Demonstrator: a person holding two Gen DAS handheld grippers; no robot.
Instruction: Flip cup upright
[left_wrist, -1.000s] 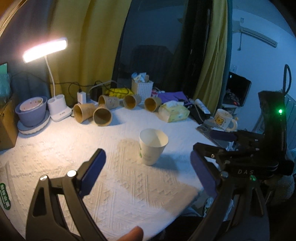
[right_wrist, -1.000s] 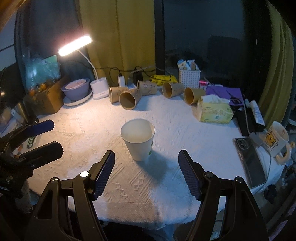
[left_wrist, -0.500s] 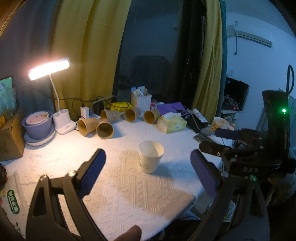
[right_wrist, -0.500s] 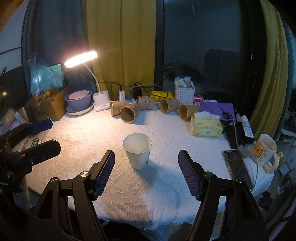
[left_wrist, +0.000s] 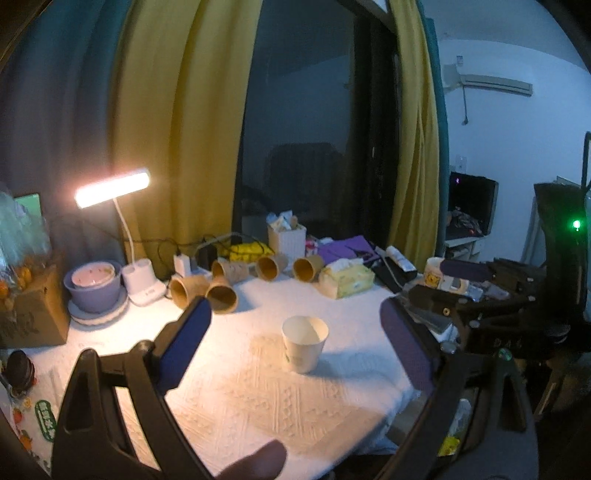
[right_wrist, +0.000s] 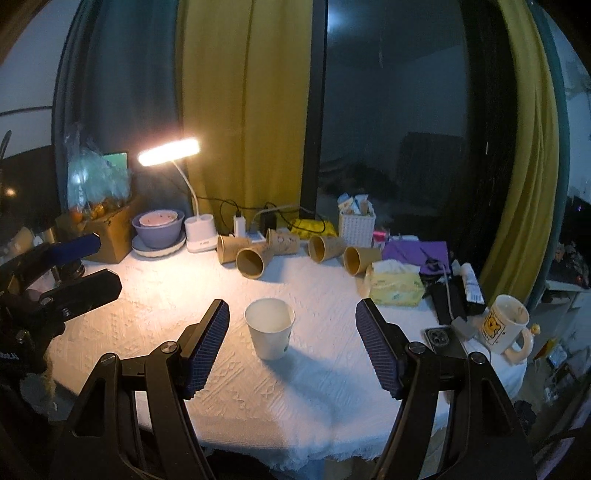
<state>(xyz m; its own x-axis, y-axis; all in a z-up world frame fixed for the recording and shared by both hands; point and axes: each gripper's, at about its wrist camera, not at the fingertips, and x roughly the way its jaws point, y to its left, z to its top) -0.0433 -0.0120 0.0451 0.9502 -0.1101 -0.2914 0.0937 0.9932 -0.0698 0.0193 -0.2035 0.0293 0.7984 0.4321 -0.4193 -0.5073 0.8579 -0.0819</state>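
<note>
A white paper cup (left_wrist: 304, 348) stands upright, mouth up, on the white tablecloth; it also shows in the right wrist view (right_wrist: 270, 333). My left gripper (left_wrist: 295, 349) is open and empty, held back from the cup near the table's front. My right gripper (right_wrist: 292, 345) is open and empty, also back from the cup. The right gripper shows at the right of the left wrist view (left_wrist: 461, 284). The left gripper shows at the left of the right wrist view (right_wrist: 74, 269).
Several brown paper cups (right_wrist: 251, 261) lie on their sides at the back. A lit desk lamp (right_wrist: 168, 156), a purple bowl (right_wrist: 159, 228), a tissue box (right_wrist: 396, 287), a white basket (right_wrist: 356, 228), a phone (right_wrist: 441, 339) and a yellow-print mug (right_wrist: 504, 328) stand around the table's edges.
Both grippers have pulled back and up from the cup, which now looks smaller and farther. The cup has not moved. Both stay open.
</note>
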